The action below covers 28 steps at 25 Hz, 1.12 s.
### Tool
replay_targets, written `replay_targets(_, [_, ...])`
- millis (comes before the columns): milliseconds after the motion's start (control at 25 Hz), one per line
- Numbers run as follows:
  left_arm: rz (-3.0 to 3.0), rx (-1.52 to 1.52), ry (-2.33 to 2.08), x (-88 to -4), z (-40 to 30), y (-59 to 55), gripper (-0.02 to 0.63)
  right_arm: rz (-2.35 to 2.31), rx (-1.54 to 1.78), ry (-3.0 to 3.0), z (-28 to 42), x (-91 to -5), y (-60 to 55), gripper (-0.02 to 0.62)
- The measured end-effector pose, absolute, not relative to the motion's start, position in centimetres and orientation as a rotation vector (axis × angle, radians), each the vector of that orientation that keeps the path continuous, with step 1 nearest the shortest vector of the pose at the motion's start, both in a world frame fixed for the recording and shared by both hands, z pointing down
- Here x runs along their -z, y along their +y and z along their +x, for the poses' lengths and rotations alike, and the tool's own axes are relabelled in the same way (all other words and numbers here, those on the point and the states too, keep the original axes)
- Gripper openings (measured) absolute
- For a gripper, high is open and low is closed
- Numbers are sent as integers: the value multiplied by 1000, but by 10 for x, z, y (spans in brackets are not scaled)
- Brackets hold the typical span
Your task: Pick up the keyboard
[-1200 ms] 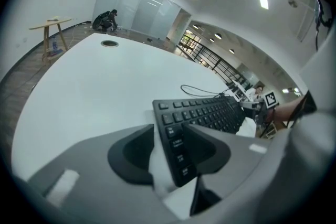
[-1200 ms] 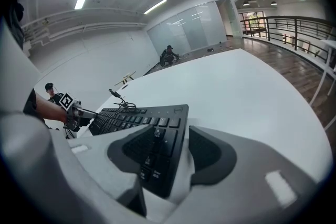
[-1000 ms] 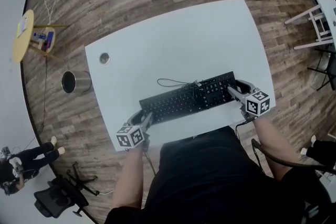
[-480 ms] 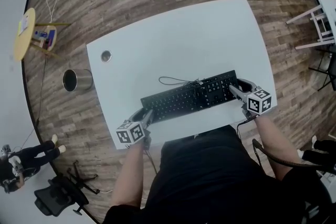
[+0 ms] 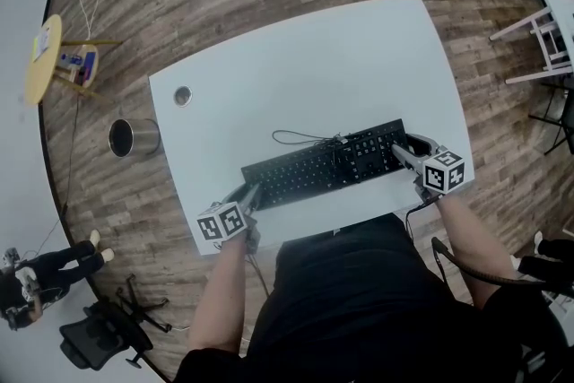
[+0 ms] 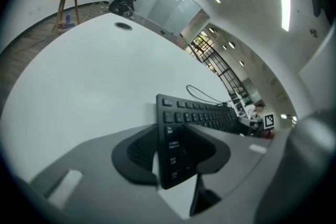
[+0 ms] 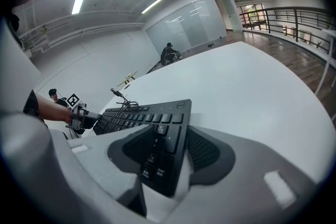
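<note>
The keyboard (image 5: 325,164) is black, long and flat, with full rows of keys and a thin black cable (image 5: 300,138) looping off its far edge. It lies flat on the white tabletop (image 5: 296,58), toward the 6 o'clock side in the head view, running from about 8 o'clock to 2 o'clock.

There is one keyboard, one cable, one tabletop and two hand-held grippers. A single round metal bin (image 5: 133,137) stands on the wood floor at the tabletop's 9 o'clock.

The left hand-held gripper (image 5: 248,193) is at the keyboard's 8 o'clock end. Its jaws have just been closing, stand wide, and have that end between them with the pads against its long edges. The right hand-held gripper (image 5: 404,150) pinches the 2 o'clock end the same way, with its jaws just as wide.
</note>
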<state>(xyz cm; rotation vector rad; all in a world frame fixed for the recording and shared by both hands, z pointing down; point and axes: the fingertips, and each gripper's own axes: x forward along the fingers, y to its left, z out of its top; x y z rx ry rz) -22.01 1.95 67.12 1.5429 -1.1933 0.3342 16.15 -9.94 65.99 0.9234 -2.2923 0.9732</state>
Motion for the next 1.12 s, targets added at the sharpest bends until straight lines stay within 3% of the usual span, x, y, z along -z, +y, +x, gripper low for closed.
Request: replay_targets(1120, [1610,-377,-1176,-640,-219,17,143,1000,-916,-2330,164,-635,-99,195])
